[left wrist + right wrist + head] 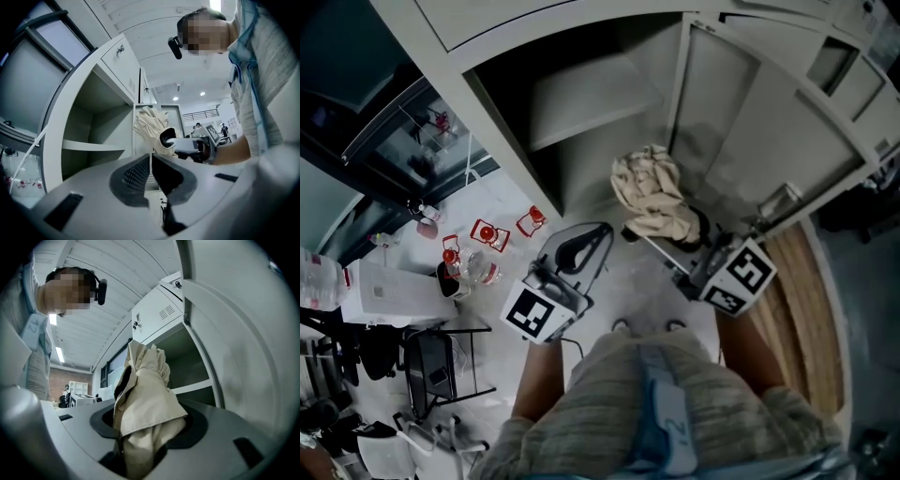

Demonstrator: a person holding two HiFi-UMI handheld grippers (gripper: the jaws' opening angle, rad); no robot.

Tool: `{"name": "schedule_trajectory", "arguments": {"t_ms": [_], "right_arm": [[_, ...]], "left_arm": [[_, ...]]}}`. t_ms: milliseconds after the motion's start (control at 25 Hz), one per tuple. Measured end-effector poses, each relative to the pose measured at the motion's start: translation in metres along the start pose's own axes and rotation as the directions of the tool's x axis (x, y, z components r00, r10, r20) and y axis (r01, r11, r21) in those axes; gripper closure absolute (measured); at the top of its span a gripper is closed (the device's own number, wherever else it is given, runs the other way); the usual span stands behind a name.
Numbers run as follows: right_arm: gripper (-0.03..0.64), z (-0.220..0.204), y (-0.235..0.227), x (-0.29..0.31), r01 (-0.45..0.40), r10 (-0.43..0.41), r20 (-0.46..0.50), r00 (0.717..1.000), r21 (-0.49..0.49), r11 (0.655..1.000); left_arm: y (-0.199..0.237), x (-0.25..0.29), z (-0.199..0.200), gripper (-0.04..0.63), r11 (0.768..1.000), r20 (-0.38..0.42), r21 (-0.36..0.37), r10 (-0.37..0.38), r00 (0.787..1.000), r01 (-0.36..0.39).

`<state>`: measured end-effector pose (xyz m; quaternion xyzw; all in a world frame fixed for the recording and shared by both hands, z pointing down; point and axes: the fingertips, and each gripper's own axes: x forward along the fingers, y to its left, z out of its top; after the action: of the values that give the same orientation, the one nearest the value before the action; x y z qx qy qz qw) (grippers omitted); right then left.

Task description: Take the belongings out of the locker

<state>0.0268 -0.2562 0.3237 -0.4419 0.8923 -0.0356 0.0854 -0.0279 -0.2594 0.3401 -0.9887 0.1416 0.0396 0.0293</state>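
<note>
A crumpled cream cloth hangs in front of the open grey locker. My right gripper is shut on it. In the right gripper view the cloth bulges up between the jaws of this gripper and hides the pads. My left gripper hovers left of the cloth and holds nothing. Its dark pads stand together with only a thin slit between them. From there the cloth and the right gripper show ahead, beside the locker's bare shelf.
The locker door stands swung open at the right. Small red-capped items, a white box and a black wire frame lie on the floor at the left. A wooden strip runs along the right.
</note>
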Motion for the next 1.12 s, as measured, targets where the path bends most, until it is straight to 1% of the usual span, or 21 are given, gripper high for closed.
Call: {"name": "schedule_trajectory", "arguments": {"t_ms": [240, 440, 680, 880, 1000, 1120], "right_arm": [[0.382, 0.008, 0.007, -0.003, -0.047, 0.046, -0.024, 0.999, -0.038, 0.998], [0.382, 0.018, 0.017, -0.010, -0.068, 0.069, 0.016, 0.997, -0.059, 0.996], [0.382, 0.025, 0.015, -0.003, -0.040, 0.041, 0.009, 0.999, -0.076, 0.996], [0.382, 0.016, 0.018, -0.018, -0.036, 0.036, -0.003, 0.999, -0.059, 0.998], [0.382, 0.023, 0.016, -0.004, -0.046, 0.044, -0.014, 0.999, -0.086, 0.995], [0.382, 0.016, 0.022, -0.015, -0.045, 0.042, -0.030, 0.999, -0.105, 0.993]], "left_arm": [[0.000, 0.007, 0.013, 0.591, 1.000, 0.008, 0.011, 0.008, 1.000, -0.008], [-0.010, 0.006, 0.016, 0.591, 1.000, 0.009, 0.020, 0.008, 1.000, -0.008], [-0.006, 0.004, 0.021, 0.591, 1.000, 0.008, 0.013, 0.016, 1.000, -0.016], [-0.020, 0.003, 0.018, 0.591, 1.000, 0.011, 0.025, 0.013, 1.000, -0.013], [-0.008, 0.004, 0.025, 0.591, 1.000, 0.014, 0.026, 0.015, 1.000, -0.016], [-0.021, 0.003, 0.022, 0.591, 0.999, 0.009, 0.034, 0.010, 1.000, -0.010]]}}
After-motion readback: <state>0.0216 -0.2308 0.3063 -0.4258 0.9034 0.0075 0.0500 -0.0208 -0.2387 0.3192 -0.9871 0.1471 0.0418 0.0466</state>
